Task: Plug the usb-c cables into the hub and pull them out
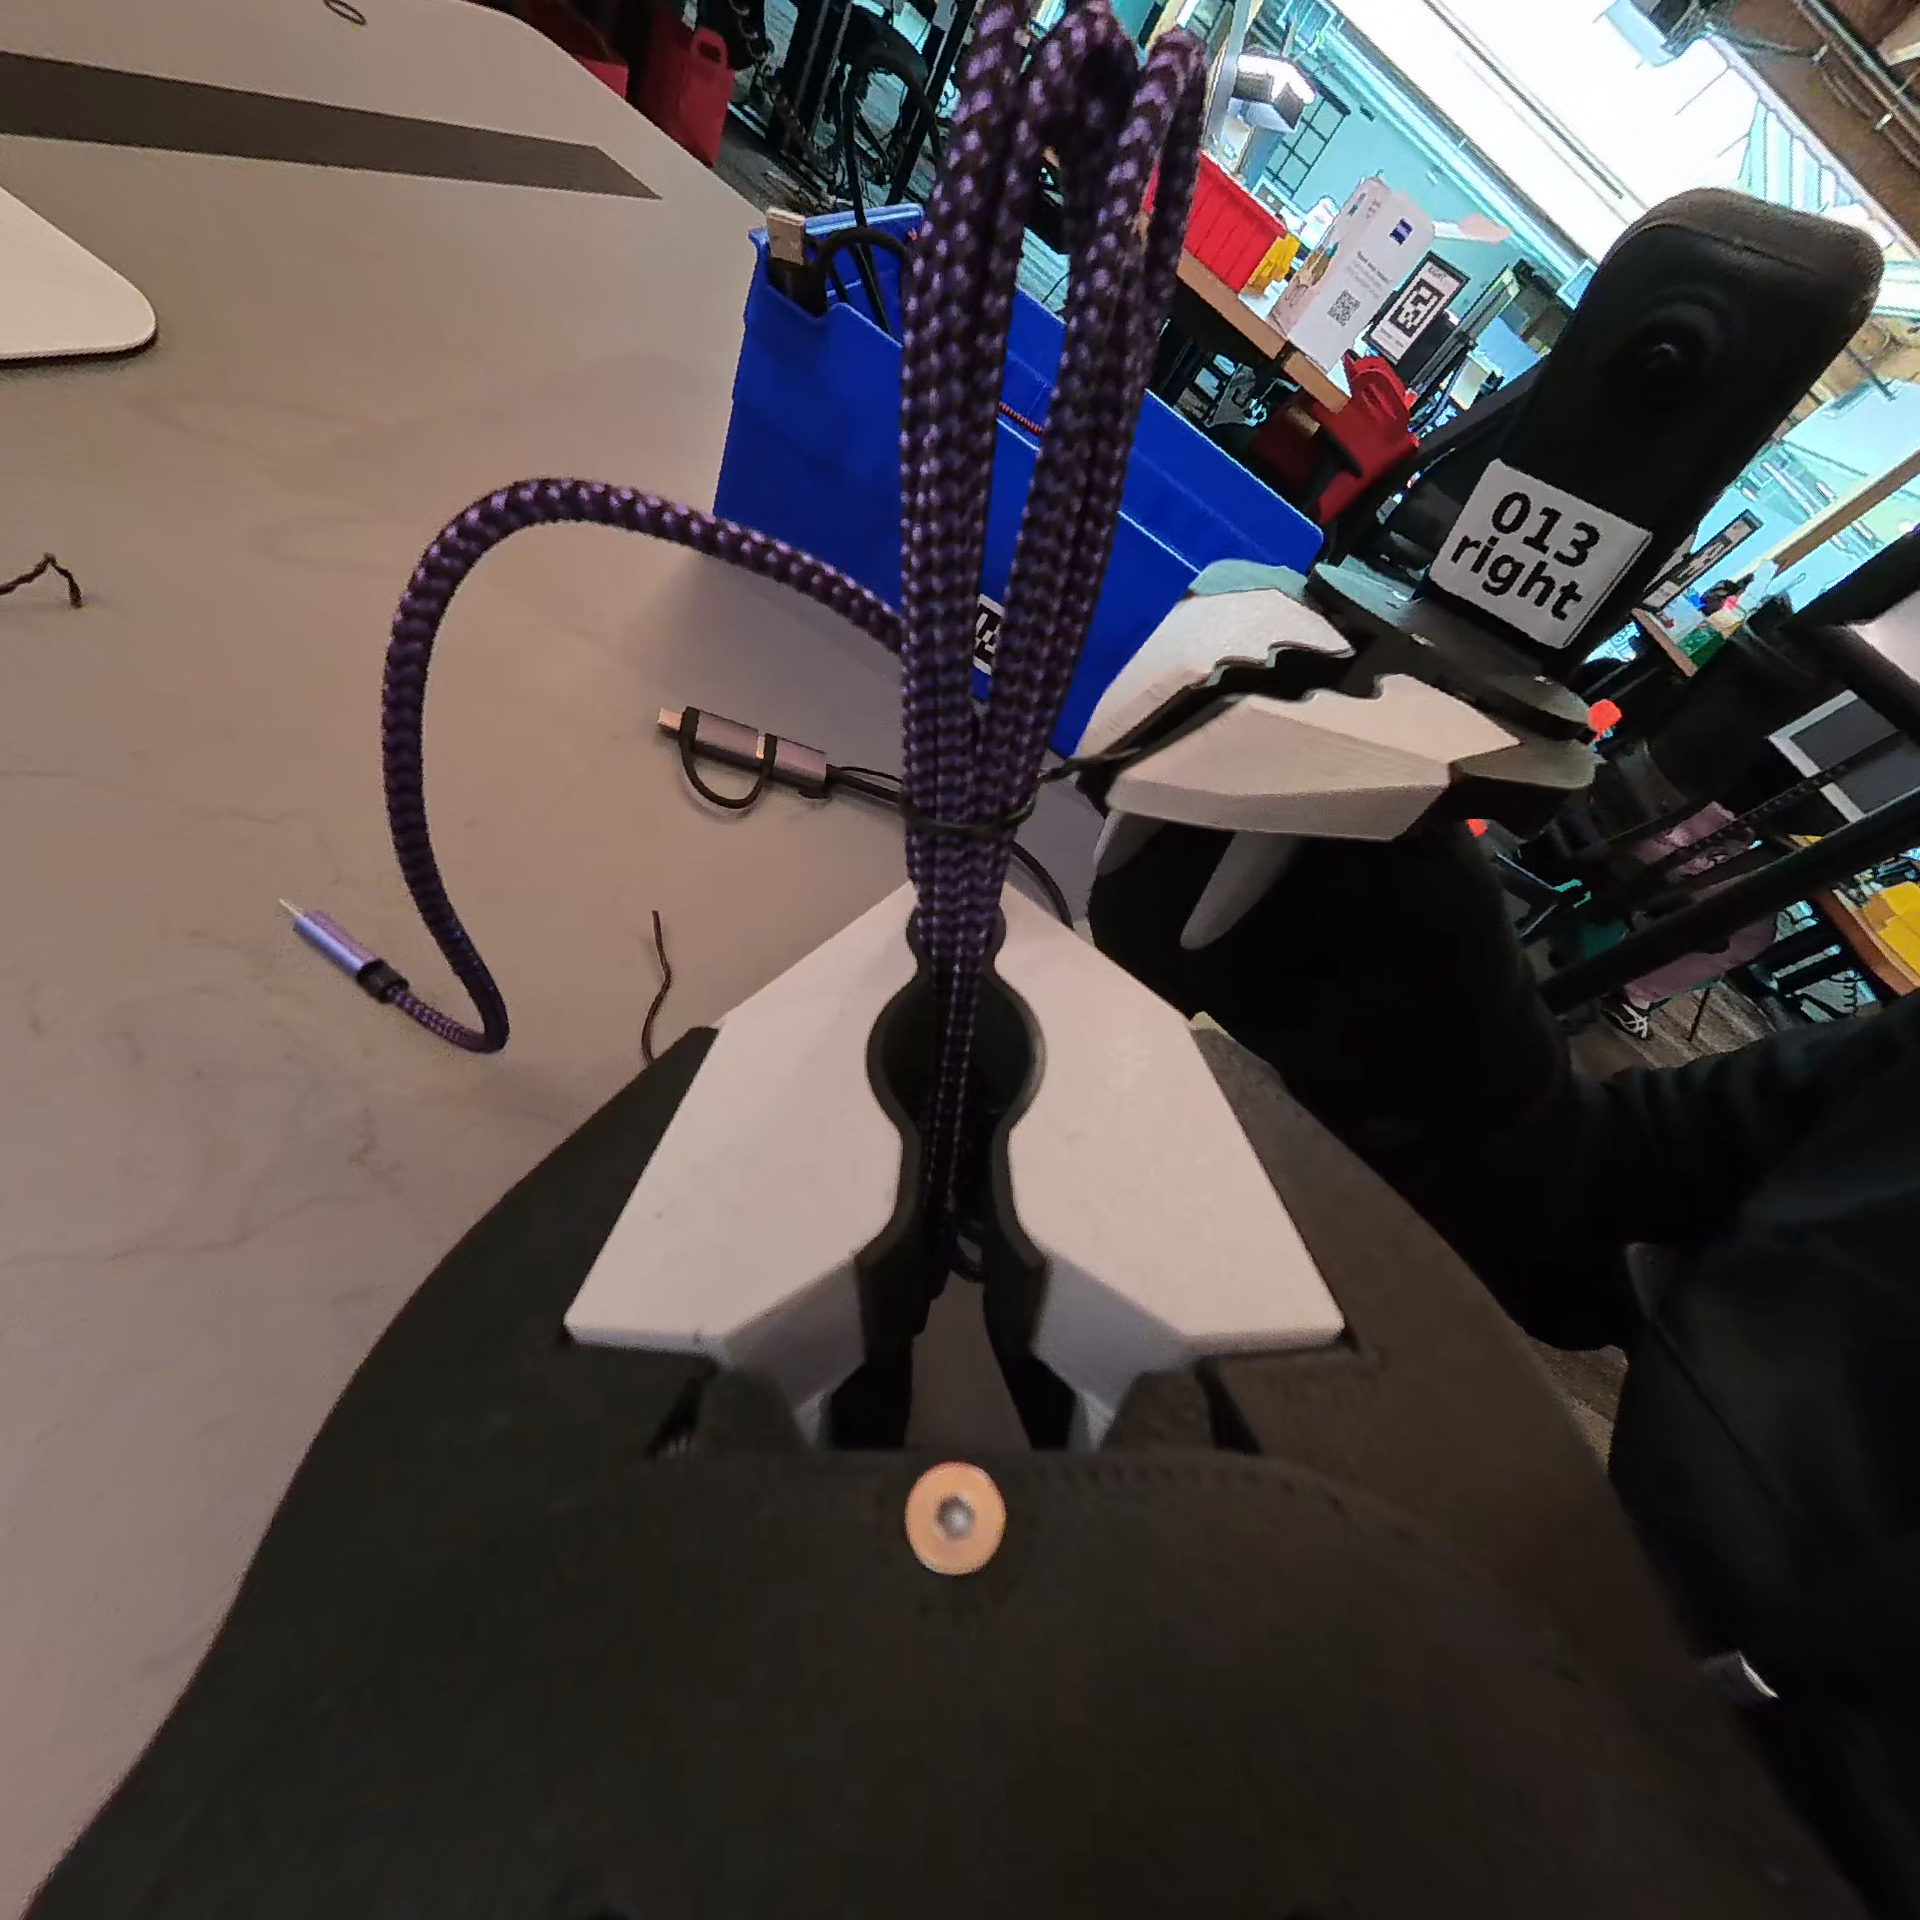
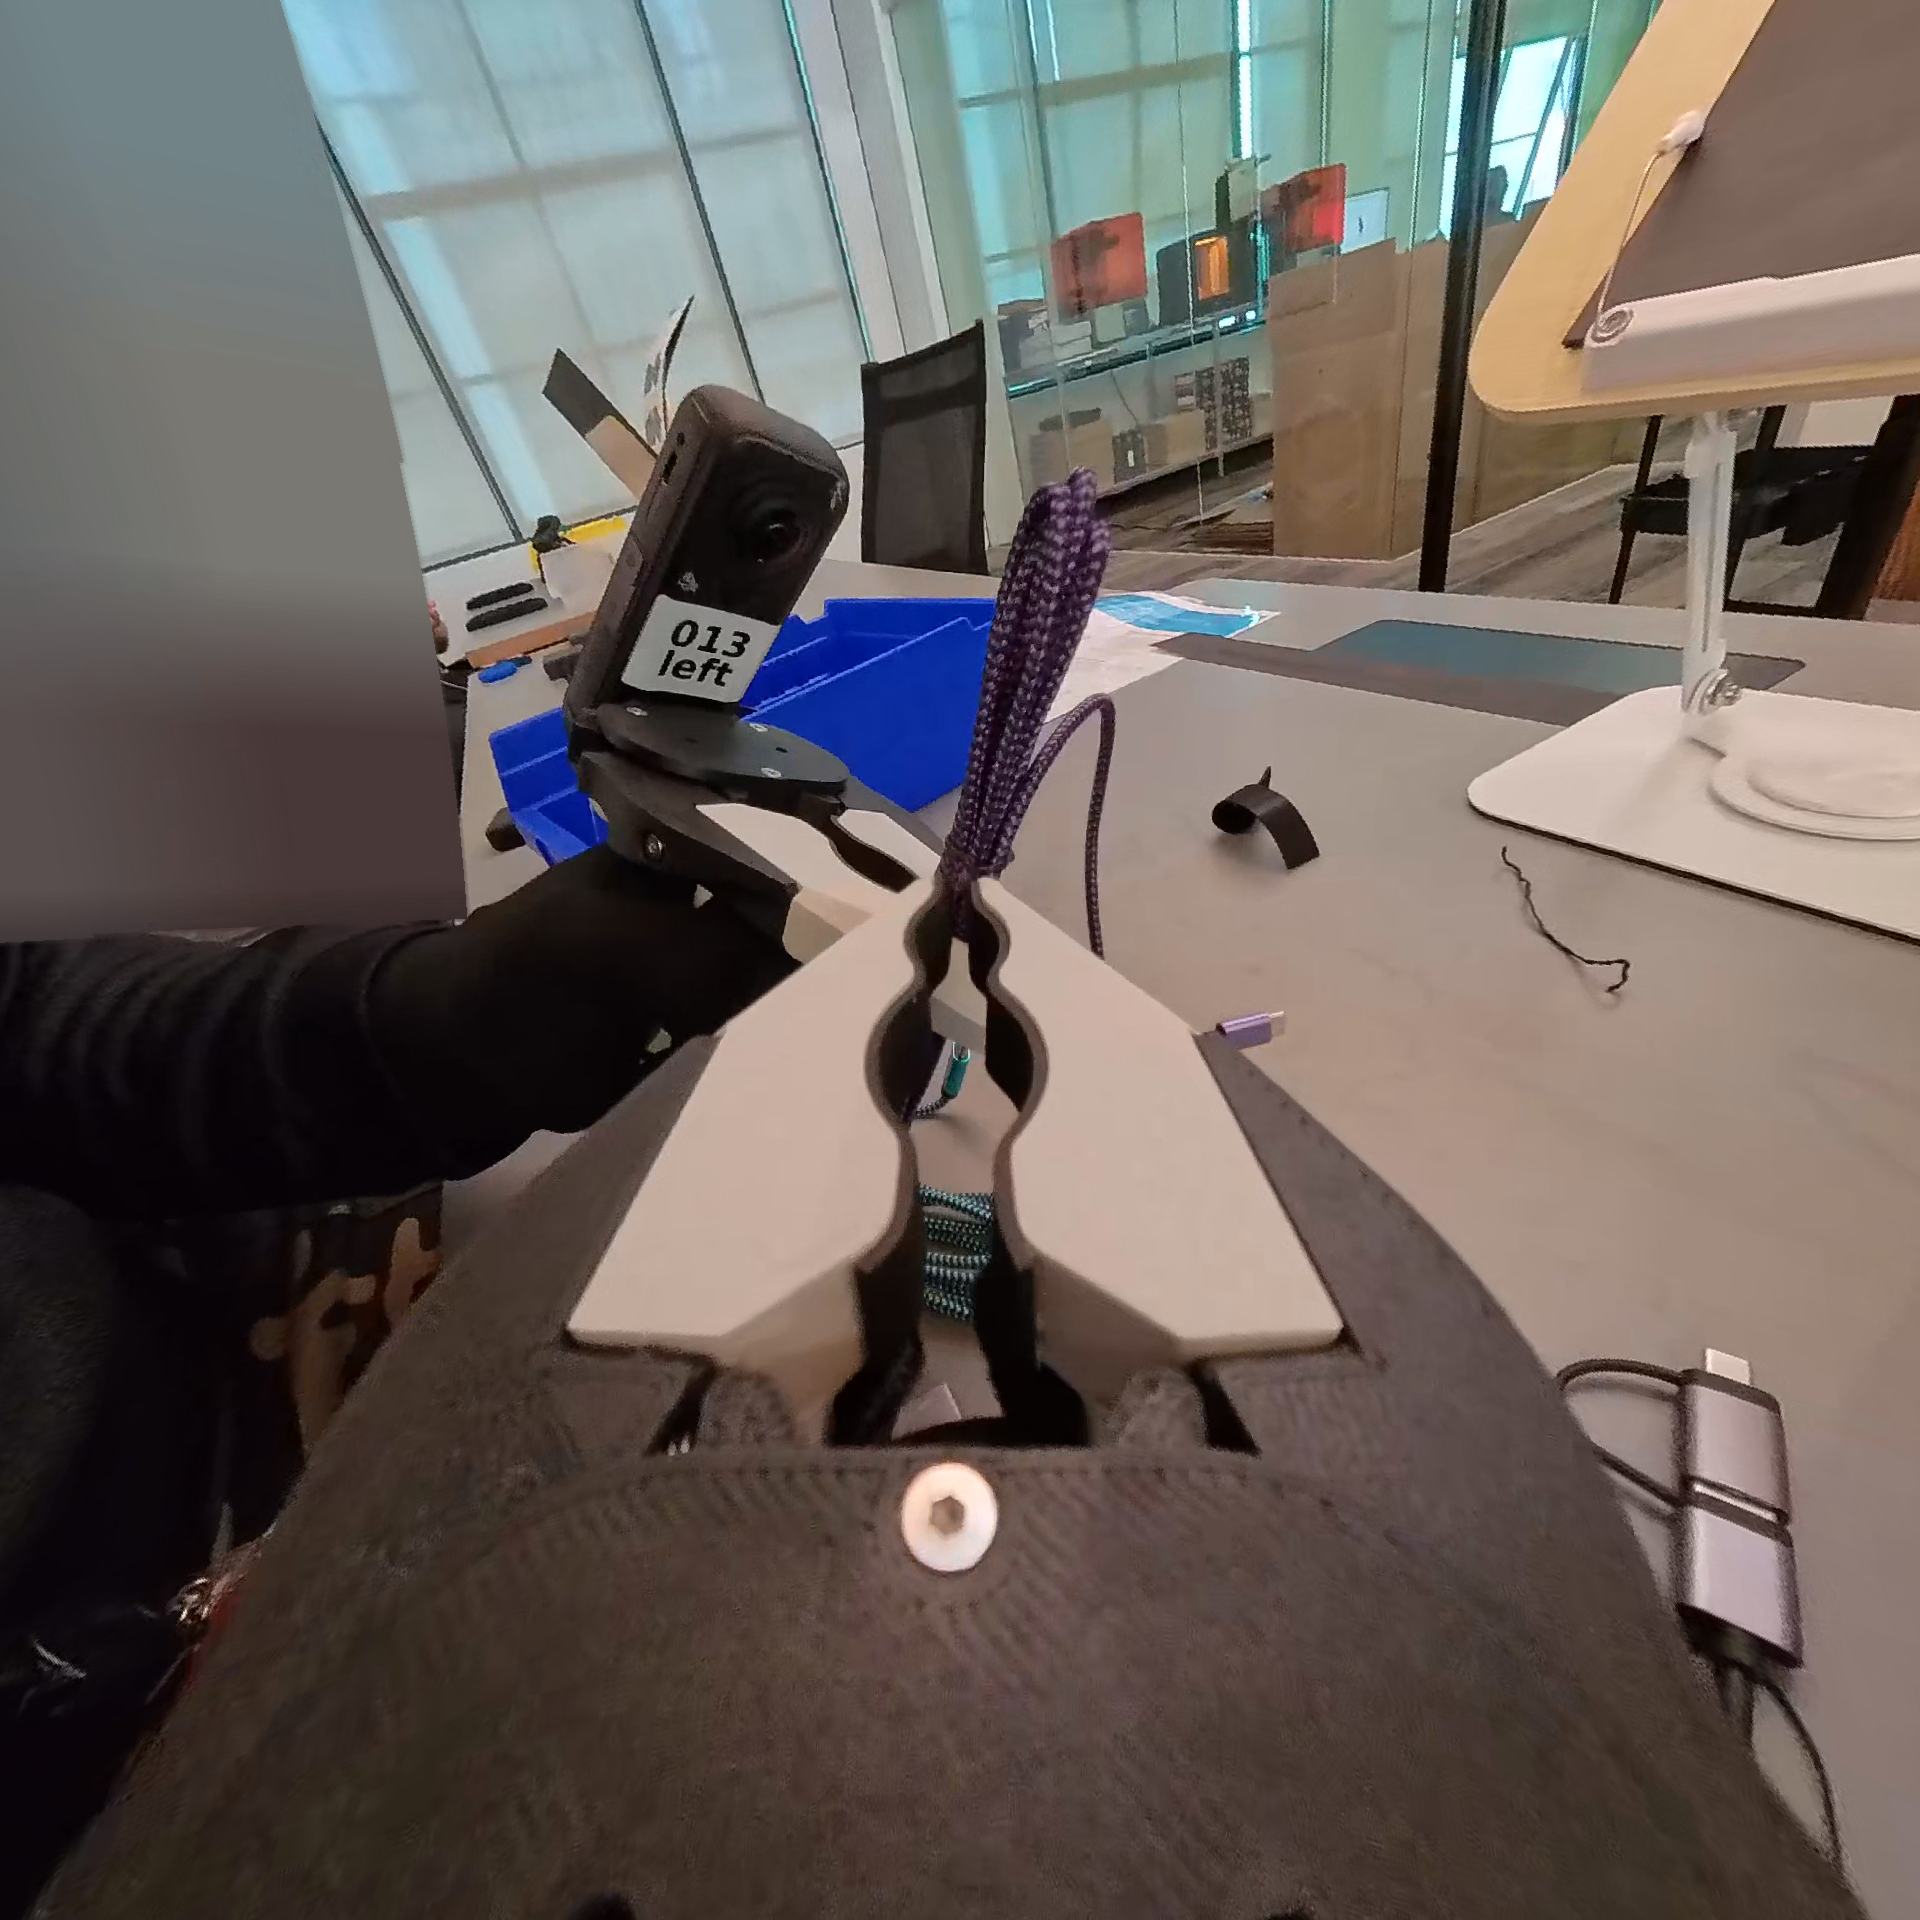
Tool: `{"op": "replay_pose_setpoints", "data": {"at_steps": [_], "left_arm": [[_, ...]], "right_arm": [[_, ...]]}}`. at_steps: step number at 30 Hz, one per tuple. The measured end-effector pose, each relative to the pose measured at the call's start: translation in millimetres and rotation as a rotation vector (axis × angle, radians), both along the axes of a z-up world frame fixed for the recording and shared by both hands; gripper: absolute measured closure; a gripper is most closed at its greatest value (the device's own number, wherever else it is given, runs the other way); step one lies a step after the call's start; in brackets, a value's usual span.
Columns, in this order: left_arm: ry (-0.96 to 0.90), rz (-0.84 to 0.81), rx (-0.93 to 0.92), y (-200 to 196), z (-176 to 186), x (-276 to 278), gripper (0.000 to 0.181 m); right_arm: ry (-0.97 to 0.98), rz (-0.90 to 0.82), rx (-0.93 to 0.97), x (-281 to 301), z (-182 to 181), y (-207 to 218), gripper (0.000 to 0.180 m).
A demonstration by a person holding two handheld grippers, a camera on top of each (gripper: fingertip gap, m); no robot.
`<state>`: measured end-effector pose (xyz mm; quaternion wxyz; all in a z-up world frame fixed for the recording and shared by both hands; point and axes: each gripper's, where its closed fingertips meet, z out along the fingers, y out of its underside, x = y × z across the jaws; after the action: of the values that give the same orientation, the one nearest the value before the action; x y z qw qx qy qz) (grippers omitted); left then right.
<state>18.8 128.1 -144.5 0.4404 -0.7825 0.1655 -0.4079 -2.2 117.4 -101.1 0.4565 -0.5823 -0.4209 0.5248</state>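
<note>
left gripper has its fingers closed on the purple braided cable bundle, held upright off the desk, w/ the loose end curving down left to its usb-c plug lying on the desk. right gripper fingers are pinched shut on the thin black tie around the bundle, right beside the left fingers. grey adapter w/ black cord lies on the desk near right; blue bin sits at the far edge.
</note>
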Motion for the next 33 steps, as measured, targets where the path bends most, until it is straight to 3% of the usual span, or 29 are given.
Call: {"op": "replay_pose_setpoints", "data": {"at_steps": [8, 14, 18, 23, 25, 29, 33], "left_arm": [[-0.029, -0.007, -0.011, -0.7, 1.5, 1.3, 0.181], [-0.136, -0.006, -0.083, -0.6, 4.9, 0.7, 0.181], [-0.233, -0.044, -0.171, -4.0, 5.6, 3.0, 0.181], [-0.305, -0.026, -0.217, -2.2, 8.1, 0.7, 0.181], [-0.303, 0.018, -0.187, 4.6, 6.0, -16.6, 0.181], [-0.154, -0.02, -0.032, -3.3, 16.3, -6.4, 0.181], [-0.02, -0.006, 0.104, -1.4, 20.6, -5.0, 0.181]], "right_arm": [[-0.079, -0.05, 0.147, 0.8, -3.5, 2.3, 0.18], [-0.254, -0.187, 0.506, 0.8, -8.1, 4.3, 0.18], [-0.446, -0.302, 0.926, 0.8, -7.7, 3.0, 0.18], [-0.44, -0.325, 1.133, 3.2, 5.0, -3.2, 0.18], [-0.301, -0.314, 1.078, 7.7, 24.1, -14.6, 0.18], [-0.181, -0.203, 0.555, 9.3, 14.0, 1.9, 0.178], [0.014, -0.018, 0.09, 4.1, 12.8, -2.2, 0.158]]}}
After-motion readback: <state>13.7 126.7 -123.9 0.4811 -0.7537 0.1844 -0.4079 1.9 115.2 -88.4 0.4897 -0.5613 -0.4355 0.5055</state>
